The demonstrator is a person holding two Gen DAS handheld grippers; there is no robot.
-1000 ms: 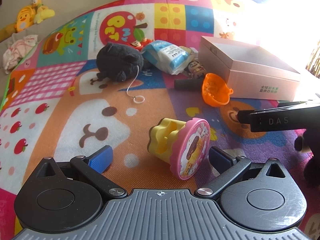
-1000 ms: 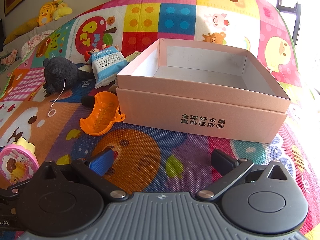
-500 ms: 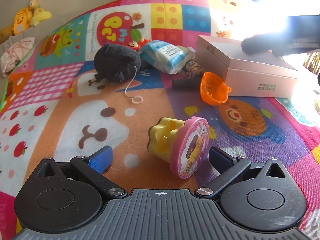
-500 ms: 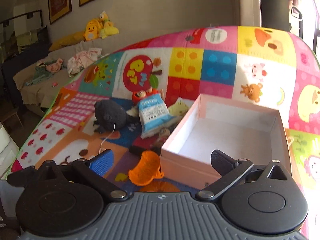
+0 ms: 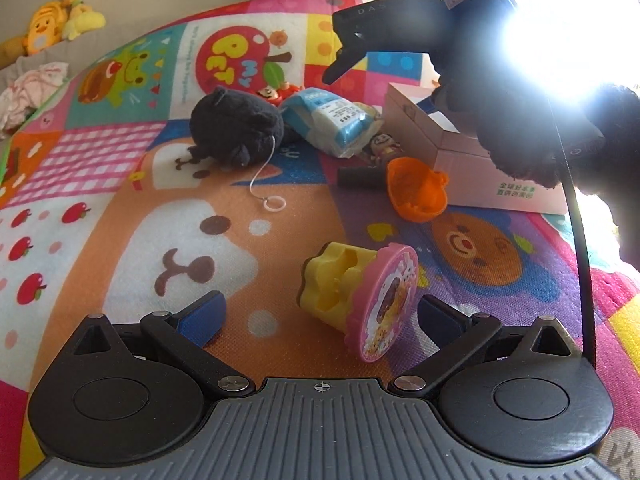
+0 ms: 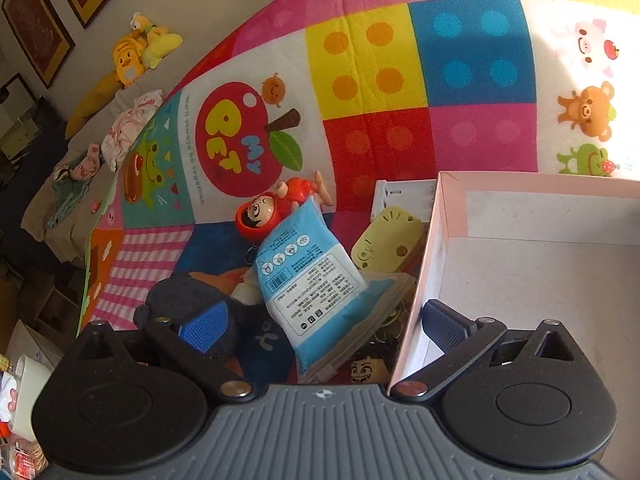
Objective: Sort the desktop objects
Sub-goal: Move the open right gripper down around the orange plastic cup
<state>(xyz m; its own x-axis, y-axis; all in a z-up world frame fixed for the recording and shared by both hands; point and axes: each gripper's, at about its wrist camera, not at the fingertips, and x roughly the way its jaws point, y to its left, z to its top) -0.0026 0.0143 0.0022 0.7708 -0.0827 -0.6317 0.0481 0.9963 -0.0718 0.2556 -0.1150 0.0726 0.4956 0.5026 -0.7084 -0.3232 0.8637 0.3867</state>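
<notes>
My left gripper (image 5: pixel 320 314) is open and low over the mat, with a yellow and pink toy cup (image 5: pixel 360 304) lying on its side between its fingers. My right gripper (image 6: pixel 320 326) is open and empty, raised above the blue and white wipes pack (image 6: pixel 316 284) and the left wall of the empty pink box (image 6: pixel 432 264). In the left wrist view the right gripper (image 5: pixel 344 56) hangs above the pile. The black plush (image 5: pixel 236 132), wipes pack (image 5: pixel 332 120), orange toy (image 5: pixel 416 192) and pink box (image 5: pixel 472 156) lie beyond.
A red doll figure (image 6: pixel 276 208), a pale yellow case (image 6: pixel 388 244), a white item (image 6: pixel 400 196) and a keychain face (image 6: pixel 366 368) crowd beside the box. A black tube (image 5: pixel 360 178) lies by the orange toy. Plush toys (image 6: pixel 136 52) and clothes sit on a sofa beyond the mat.
My right gripper has risen and swung left from in front of the box to above the wipes pack and box wall. My left gripper has barely moved.
</notes>
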